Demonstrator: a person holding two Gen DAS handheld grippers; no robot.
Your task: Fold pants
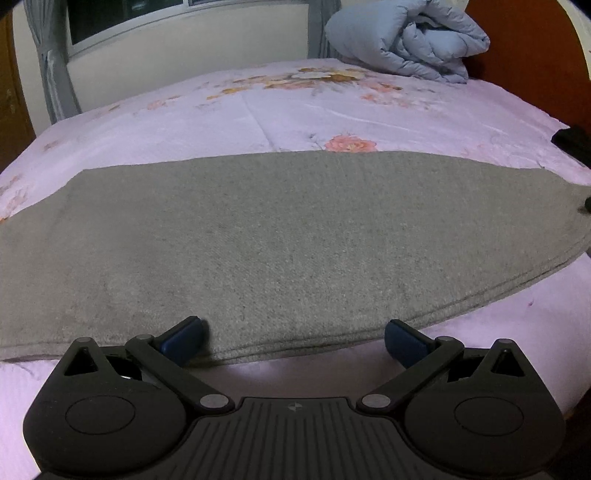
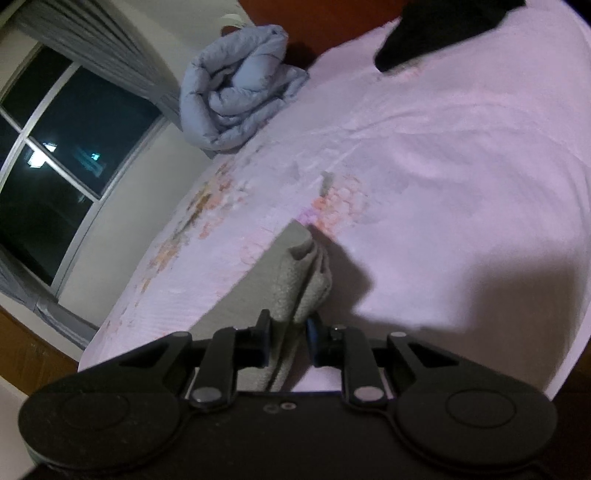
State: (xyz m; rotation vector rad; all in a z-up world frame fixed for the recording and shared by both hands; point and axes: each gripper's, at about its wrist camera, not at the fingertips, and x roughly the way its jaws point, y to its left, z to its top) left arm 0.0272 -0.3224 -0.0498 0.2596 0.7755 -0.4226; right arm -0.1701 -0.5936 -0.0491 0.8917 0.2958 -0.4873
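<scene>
Across the pink floral bed [image 1: 332, 110] the grey knit pants [image 1: 277, 236] already lie folded lengthwise, my left hand-held gripper [image 1: 293, 338] spread wide at their near edge, my right hand-held gripper [image 2: 288, 332] clenched on their end, crosswise folds remaining.

Left wrist view: sits low at the near edge of the bed [image 1: 369, 110], level horizon, faces across the mattress toward the window [image 1: 122, 22] wall; left hand-held gripper [image 1: 293, 341] fills the bottom, gray pants [image 1: 277, 236] very close, spanning the width. Right wrist view: rolled steeply, the window [image 2: 55, 155] leaning at left, close above the bed [image 2: 443, 166], looks along the pants [image 2: 295, 280] end toward the headboard side; right hand-held gripper [image 2: 288, 339] at bottom. Shared: bed, pants, window, blue duvet [image 1: 406, 40] [image 2: 236, 96] at the far corner.
</scene>
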